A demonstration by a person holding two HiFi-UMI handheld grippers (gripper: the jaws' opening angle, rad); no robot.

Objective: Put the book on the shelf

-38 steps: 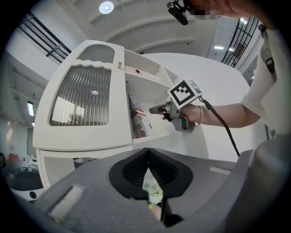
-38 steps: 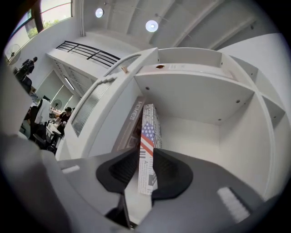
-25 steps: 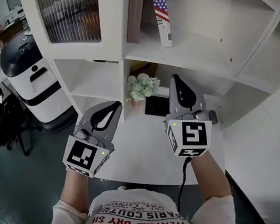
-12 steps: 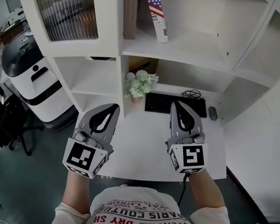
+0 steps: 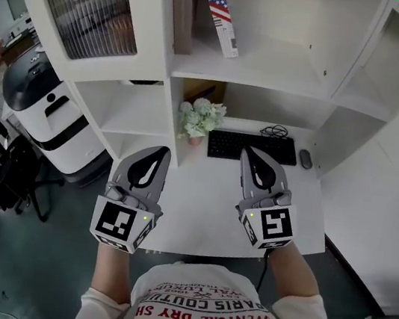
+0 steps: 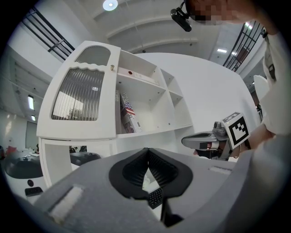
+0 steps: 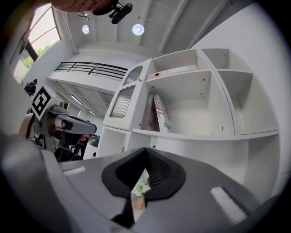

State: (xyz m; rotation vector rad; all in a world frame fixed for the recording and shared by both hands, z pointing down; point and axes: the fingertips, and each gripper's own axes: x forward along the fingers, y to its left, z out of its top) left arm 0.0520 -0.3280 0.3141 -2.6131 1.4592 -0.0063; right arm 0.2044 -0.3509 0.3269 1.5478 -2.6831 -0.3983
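Observation:
The book with a flag on its cover point(image 5: 218, 10) leans tilted against a brown book point(image 5: 181, 8) on the upper shelf point(image 5: 274, 73). It also shows in the left gripper view as the flag book point(image 6: 129, 116) and in the right gripper view as the flag book point(image 7: 161, 113). My left gripper point(image 5: 161, 152) hovers over the desk's left edge, shut and holding nothing. My right gripper point(image 5: 250, 152) is above the desk by the keyboard, shut and empty. Both are well below and in front of the books.
On the white desk point(image 5: 197, 219) lie a black keyboard point(image 5: 251, 146) and a mouse point(image 5: 305, 159), with a small flower pot point(image 5: 200, 119) at the back left. A ribbed-glass cabinet door point(image 5: 90, 0) is left of the books. A white machine point(image 5: 42, 106) and chairs stand at the left.
My right gripper has drawn back from the lower shelf opening toward the person and now sits lower over the desk. The left gripper has hardly moved.

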